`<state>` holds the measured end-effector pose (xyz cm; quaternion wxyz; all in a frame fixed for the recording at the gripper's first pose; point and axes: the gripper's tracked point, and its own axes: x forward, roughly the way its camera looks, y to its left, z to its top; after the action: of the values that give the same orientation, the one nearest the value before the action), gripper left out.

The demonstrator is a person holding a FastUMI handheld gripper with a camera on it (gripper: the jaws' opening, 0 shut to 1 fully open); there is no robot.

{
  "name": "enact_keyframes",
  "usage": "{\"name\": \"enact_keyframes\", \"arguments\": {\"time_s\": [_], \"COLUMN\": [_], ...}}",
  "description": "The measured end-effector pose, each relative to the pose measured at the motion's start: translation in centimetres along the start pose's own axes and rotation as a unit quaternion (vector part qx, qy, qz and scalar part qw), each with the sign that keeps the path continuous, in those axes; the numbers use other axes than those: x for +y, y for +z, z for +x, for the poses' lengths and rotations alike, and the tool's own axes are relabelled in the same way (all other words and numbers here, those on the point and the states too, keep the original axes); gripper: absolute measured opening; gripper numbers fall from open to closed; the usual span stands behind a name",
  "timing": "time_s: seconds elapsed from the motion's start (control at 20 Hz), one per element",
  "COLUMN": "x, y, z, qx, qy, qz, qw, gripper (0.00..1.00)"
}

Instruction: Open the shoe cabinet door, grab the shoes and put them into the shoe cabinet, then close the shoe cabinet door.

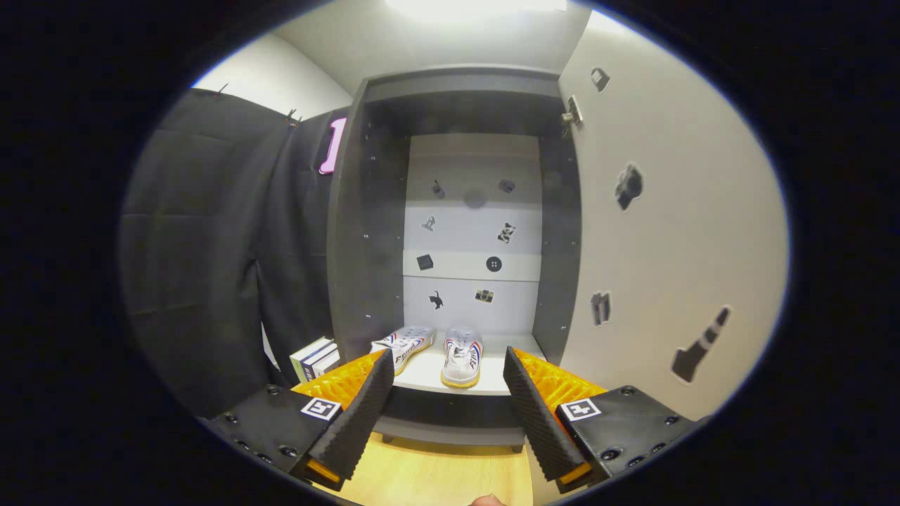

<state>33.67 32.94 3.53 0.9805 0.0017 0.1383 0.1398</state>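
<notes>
The grey shoe cabinet [351,232] stands straight ahead with its door [668,246] swung wide open to the right. Two white shoes sit side by side on its bottom shelf [422,376], toes toward me: the left shoe [404,346] angled, the right shoe [462,355] straight. My gripper [446,386] is open, held a short way in front of the shelf. Nothing is between its fingers, and the shoes lie just beyond them.
Small dark stickers dot the cabinet's pale back panel [471,232] and the inside of the door. A small stack of books [315,358] rests on the floor left of the cabinet. Black cloth [211,267] hangs on the left. A wooden floor [443,478] lies below.
</notes>
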Motion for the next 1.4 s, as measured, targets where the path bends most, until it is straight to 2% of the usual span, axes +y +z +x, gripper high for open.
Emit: {"name": "enact_keyframes", "arguments": {"time_s": [0.25, 0.45, 0.75, 1.0, 1.25, 1.4], "x": [-0.5, -0.4, -3.7, -8.5, -11.9, -14.9], "y": [0.6, -0.4, 0.4, 0.9, 1.3, 1.6], "z": [-7.0, -11.7, -18.2, -20.5, -22.2, -22.1], "qx": [-0.017, -0.009, -0.022, -0.03, -0.032, -0.037], "qy": [0.026, 0.069, 0.115, 0.119, 0.135, 0.125], "qz": [0.0, -0.005, -0.016, -0.02, 0.021, 0.035], "qw": [1.0, 0.998, 0.993, 0.992, 0.99, 0.991], "gripper": [0.98, 0.98, 0.97, 0.97, 0.97, 0.97]}}
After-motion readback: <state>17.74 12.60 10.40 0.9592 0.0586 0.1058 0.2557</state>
